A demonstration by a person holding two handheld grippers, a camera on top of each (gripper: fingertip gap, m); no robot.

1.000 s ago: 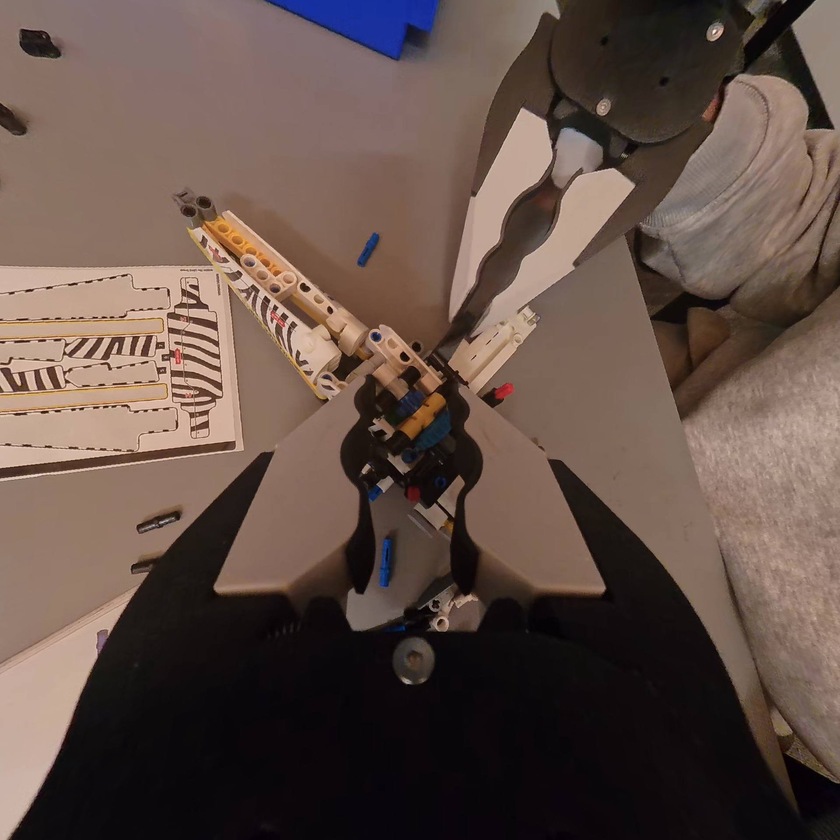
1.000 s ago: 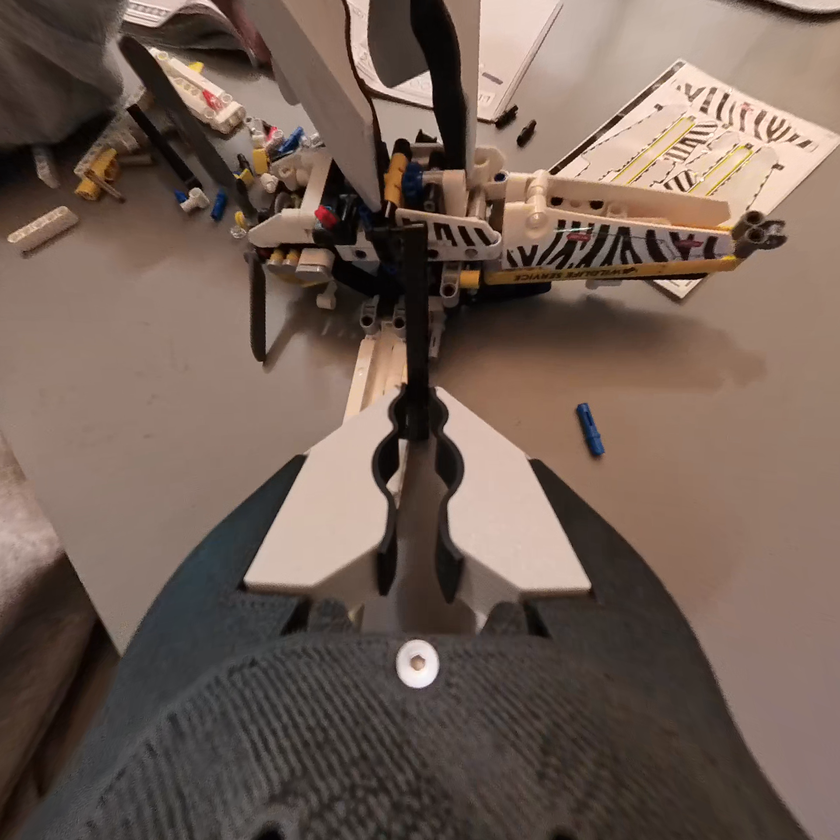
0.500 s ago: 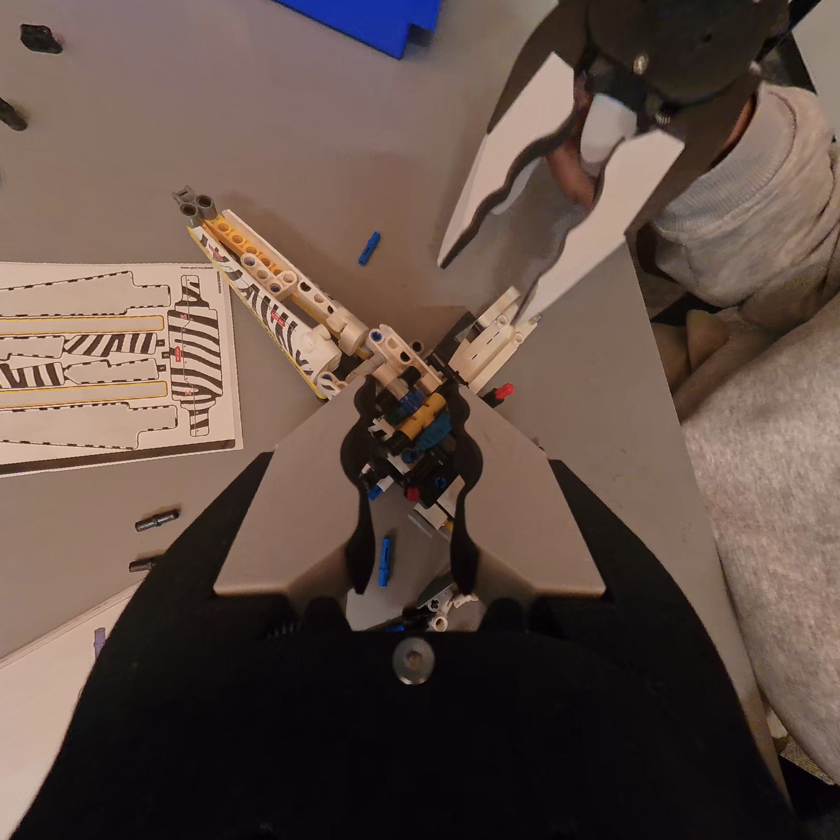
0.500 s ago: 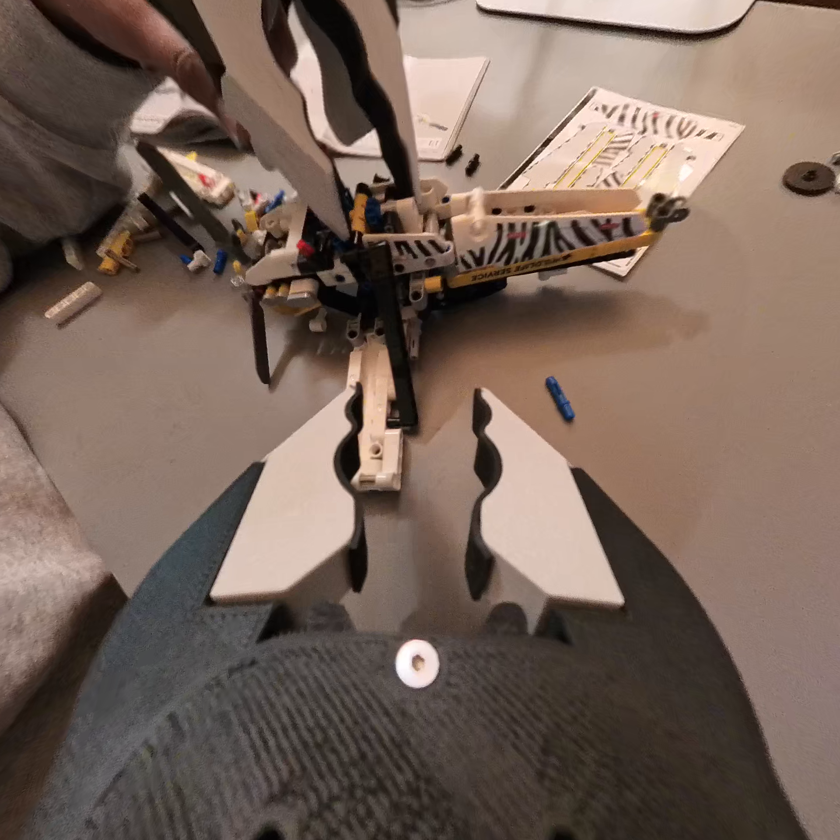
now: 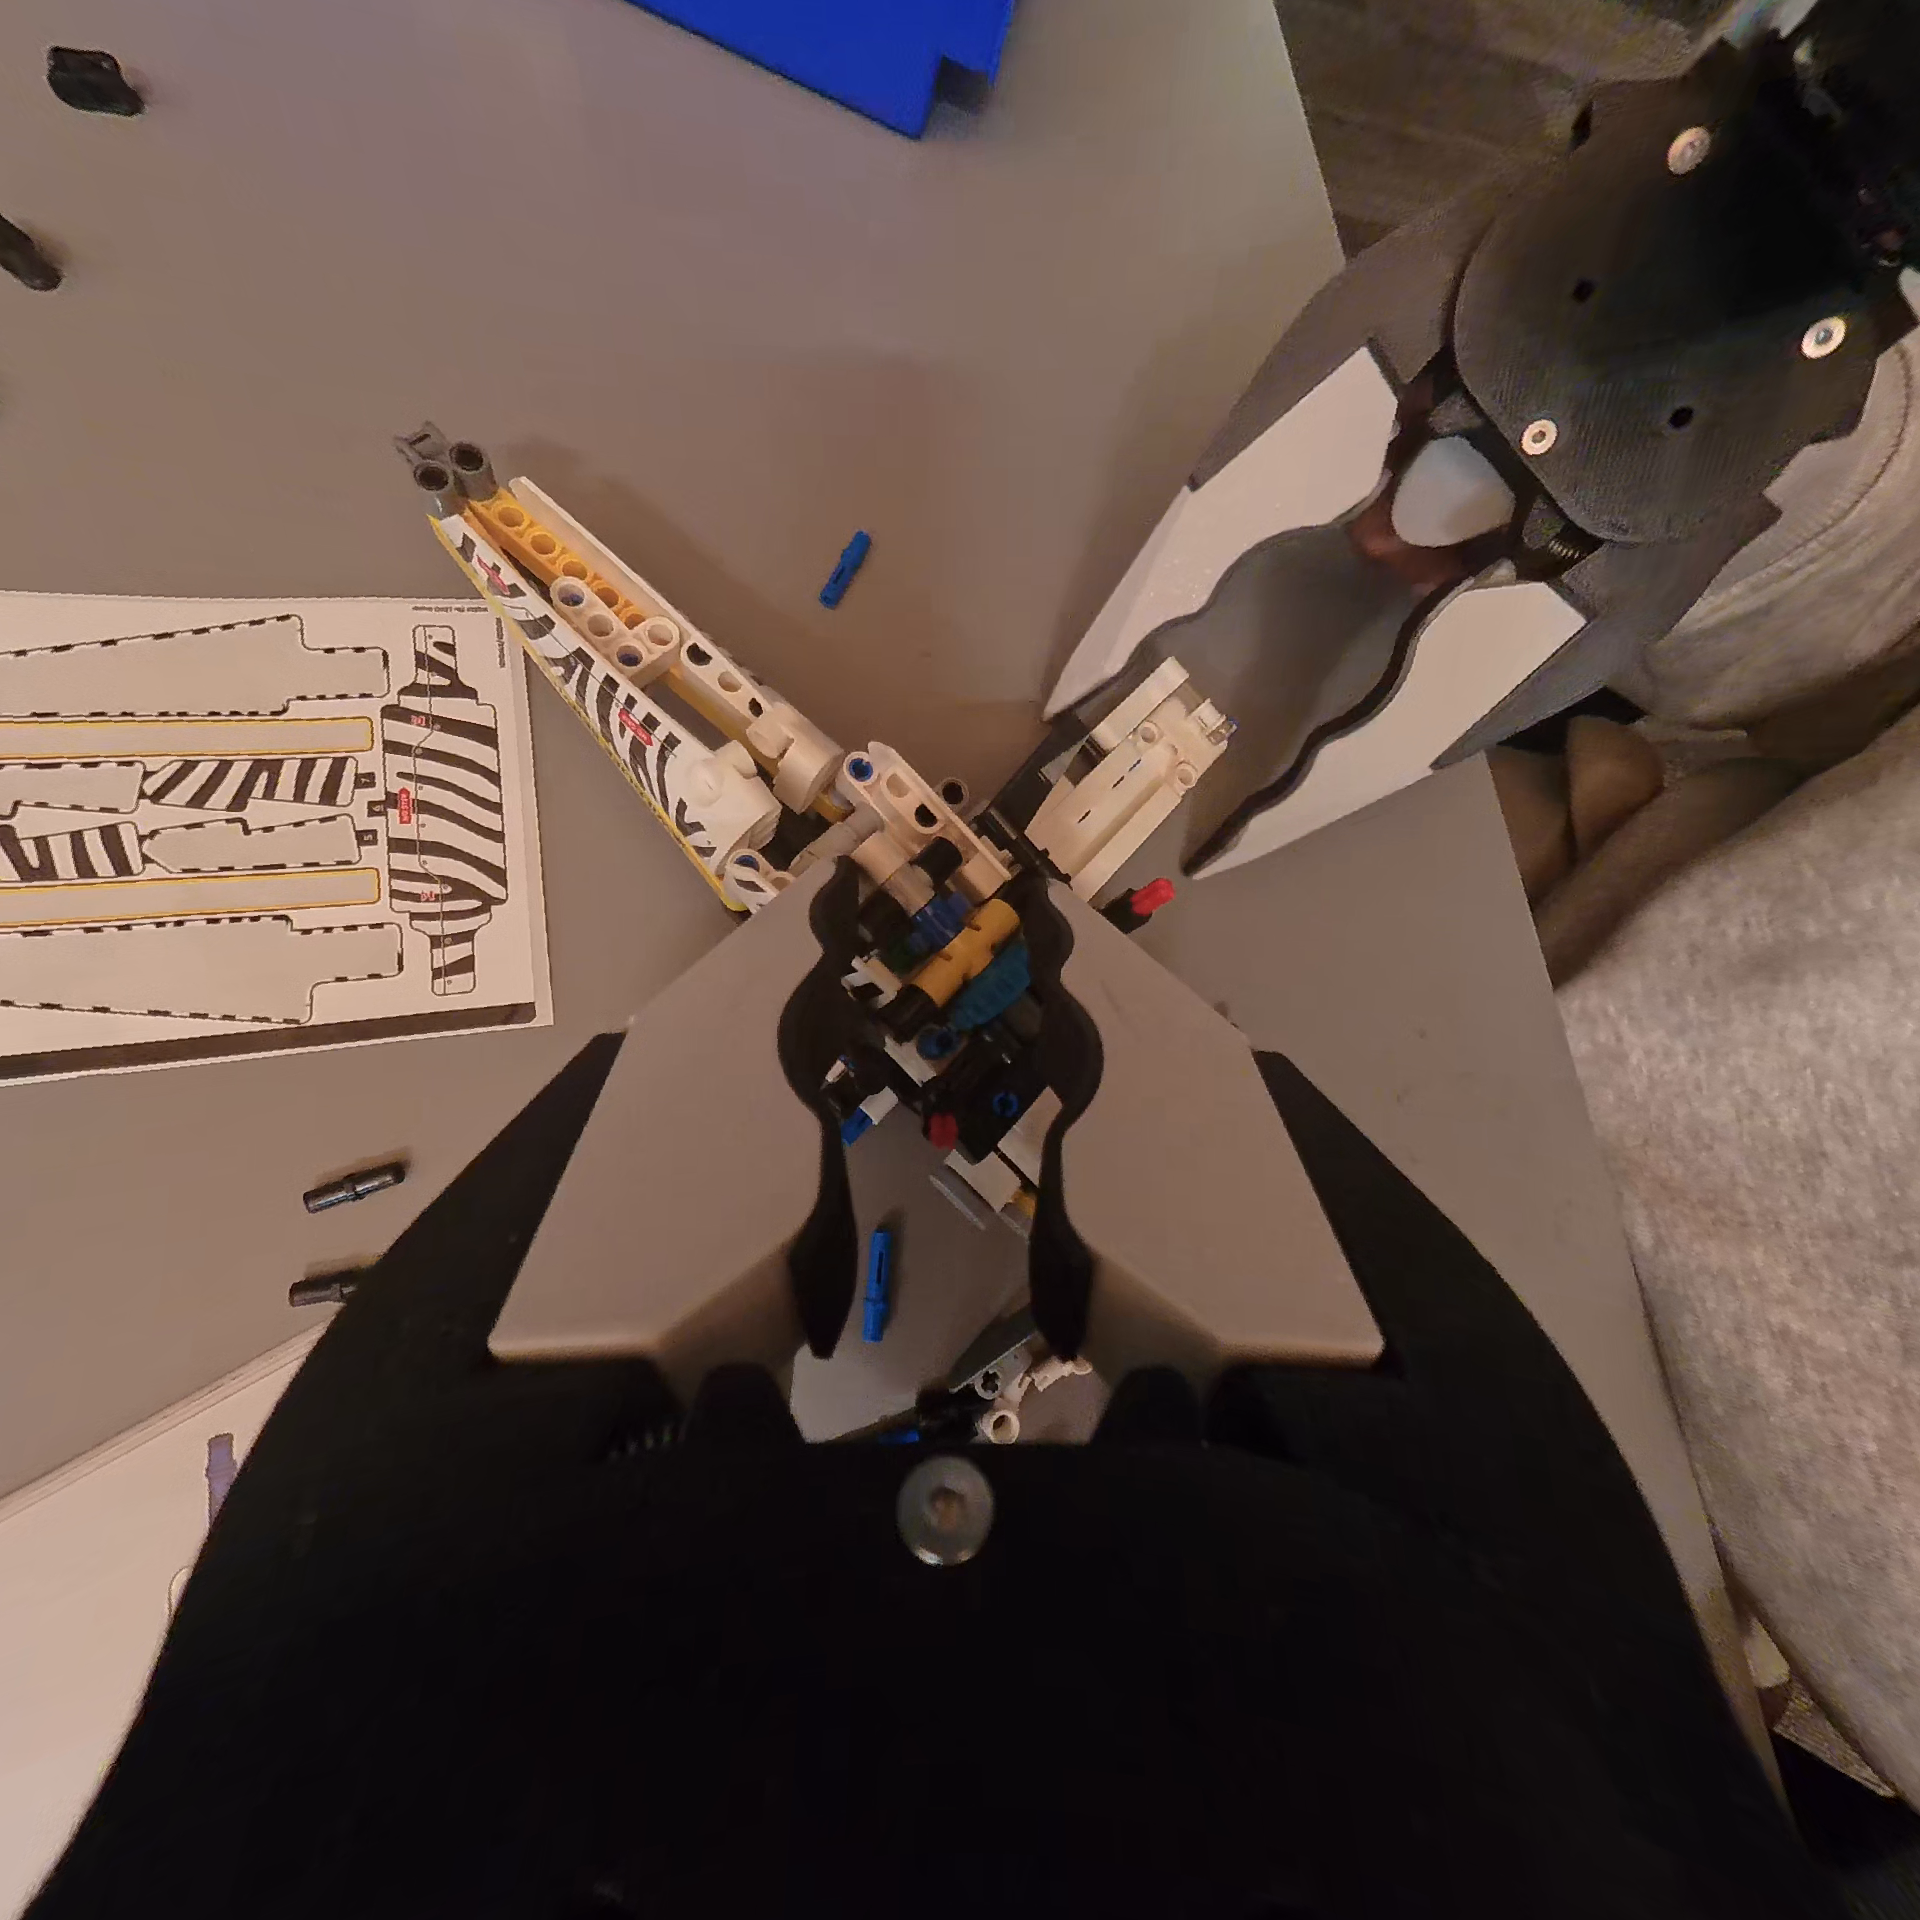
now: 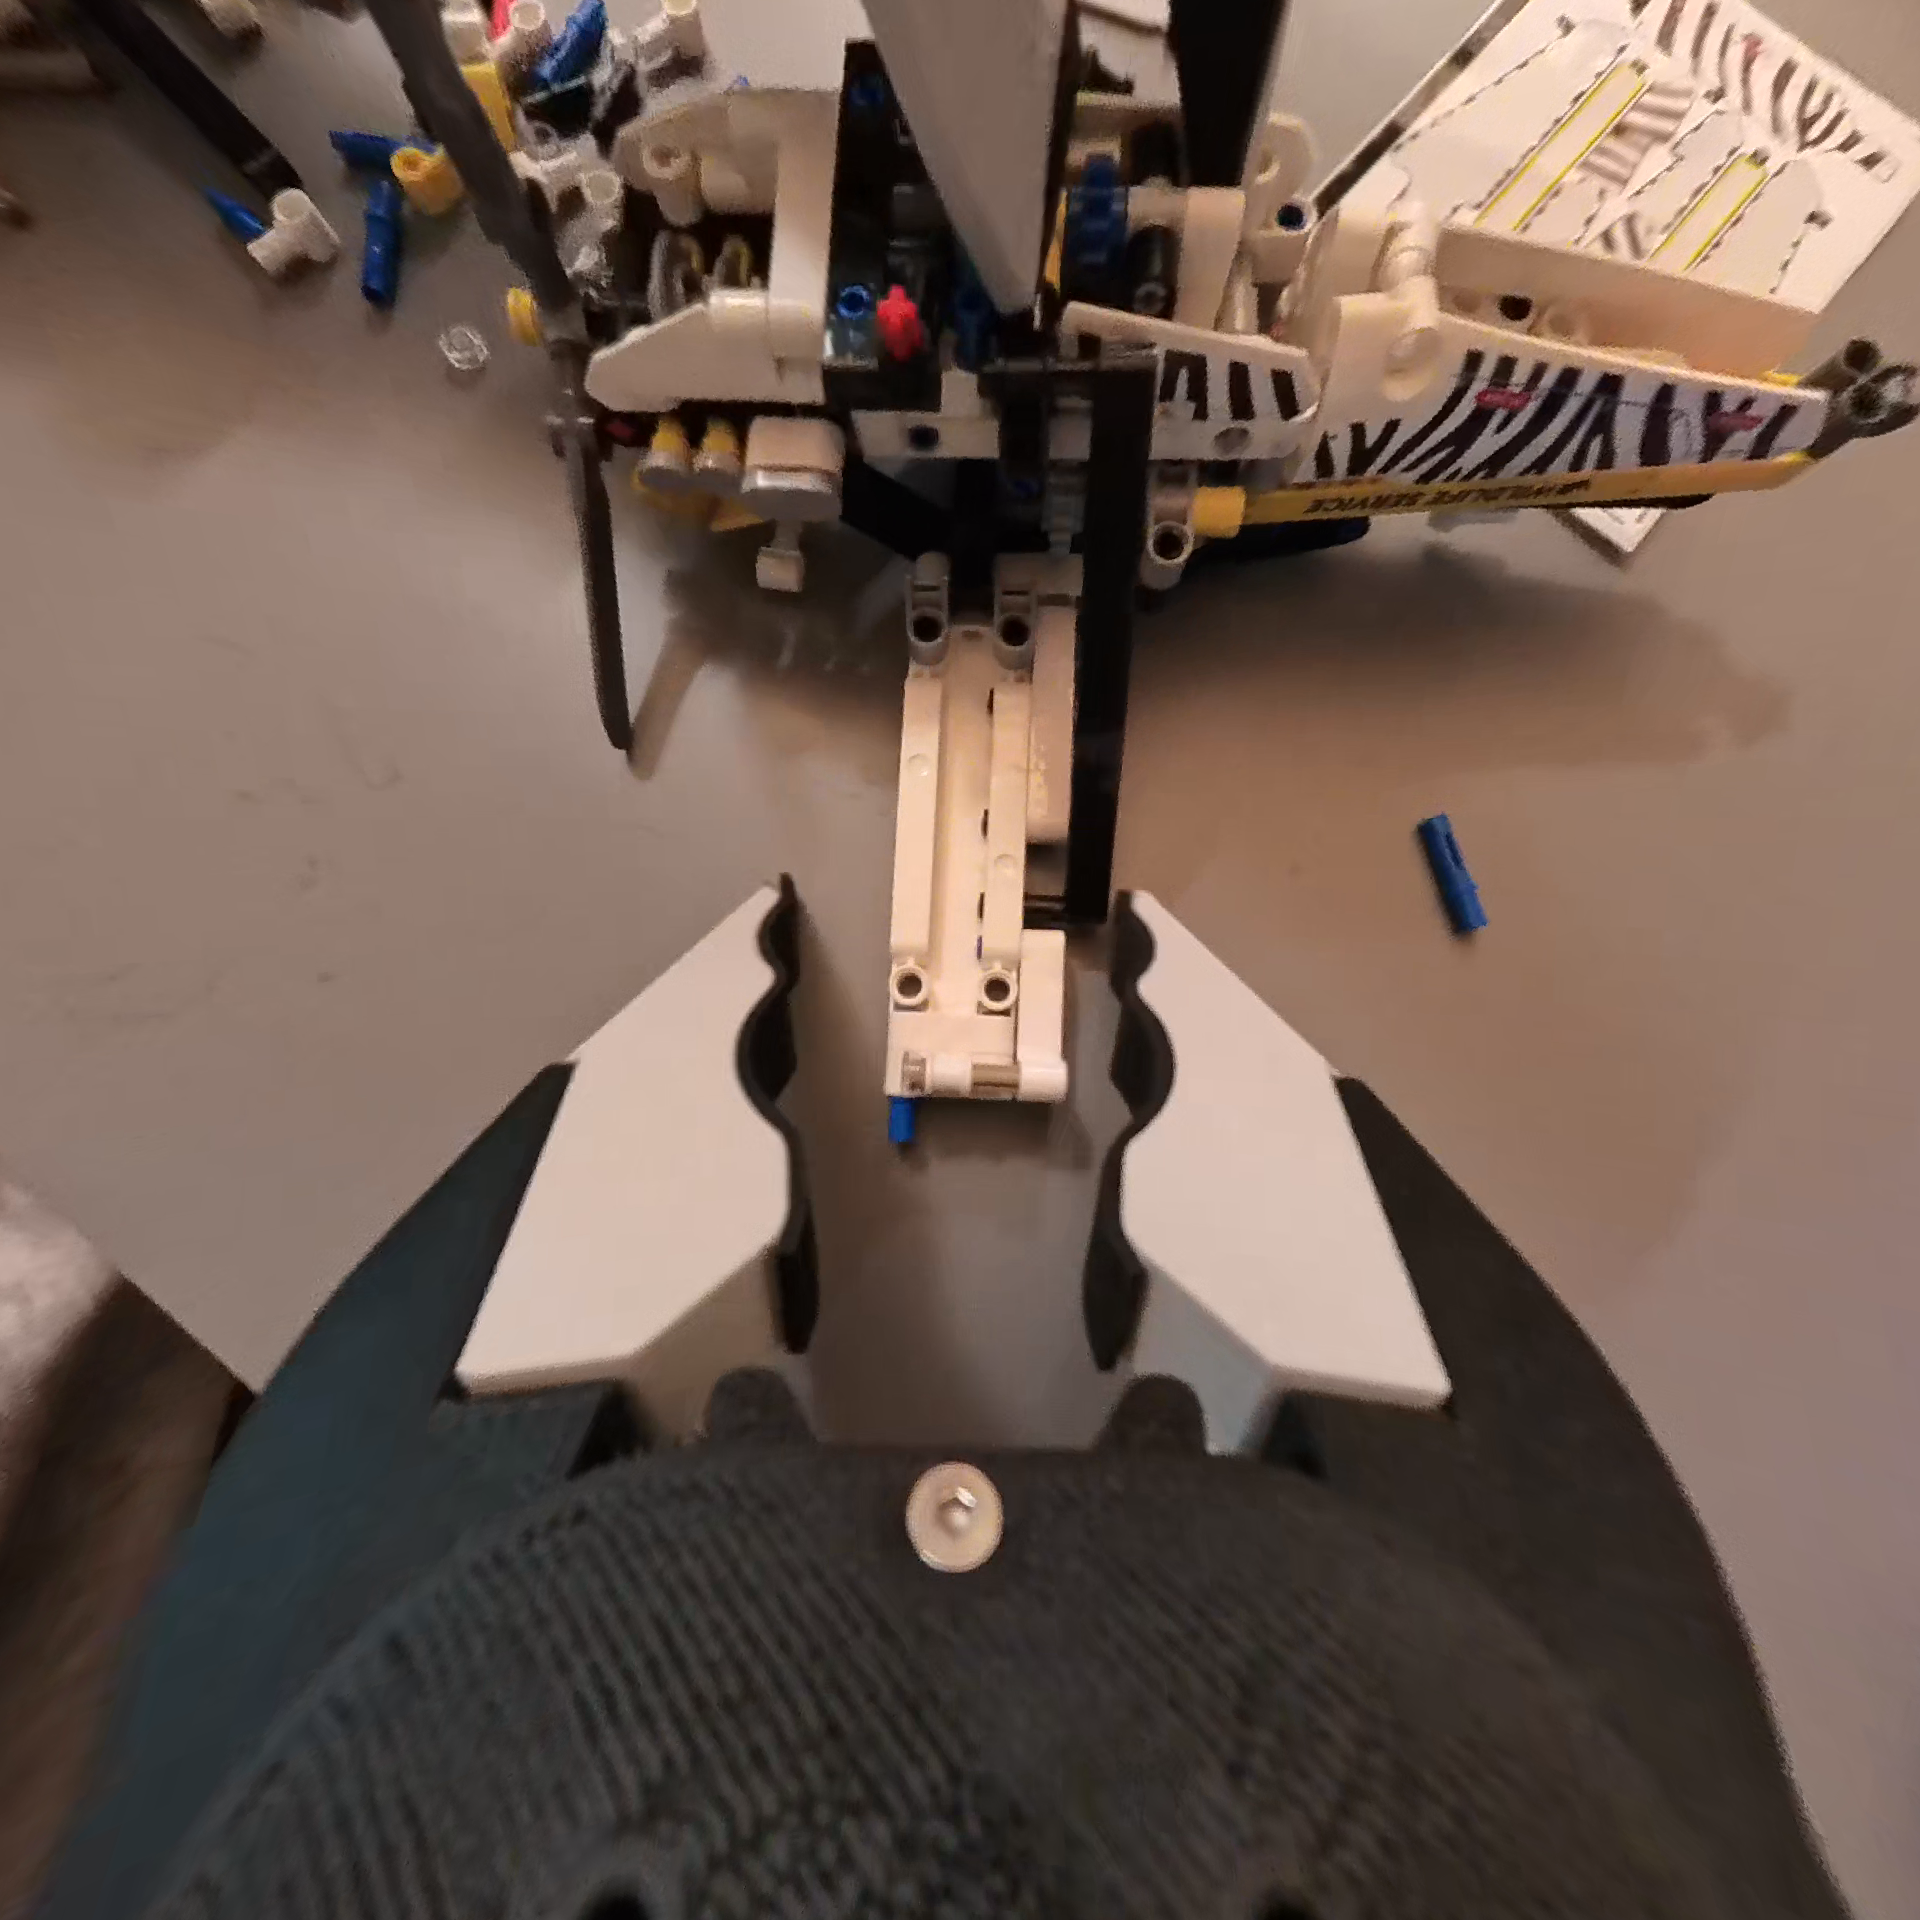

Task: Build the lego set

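The right gripper (image 6: 951, 1049), with pale wedge-shaped fingers on a dark ribbed body, no longer pinches the thin black beam (image 6: 1101, 665) of the white, zebra-striped lego model (image 6: 1039, 436). A second ago its jaws were closed on that beam; now they stand wide apart, one on each side of the model's white arm section (image 6: 971, 925), touching neither. In the left wrist view it has drawn back toward the table's near right edge.
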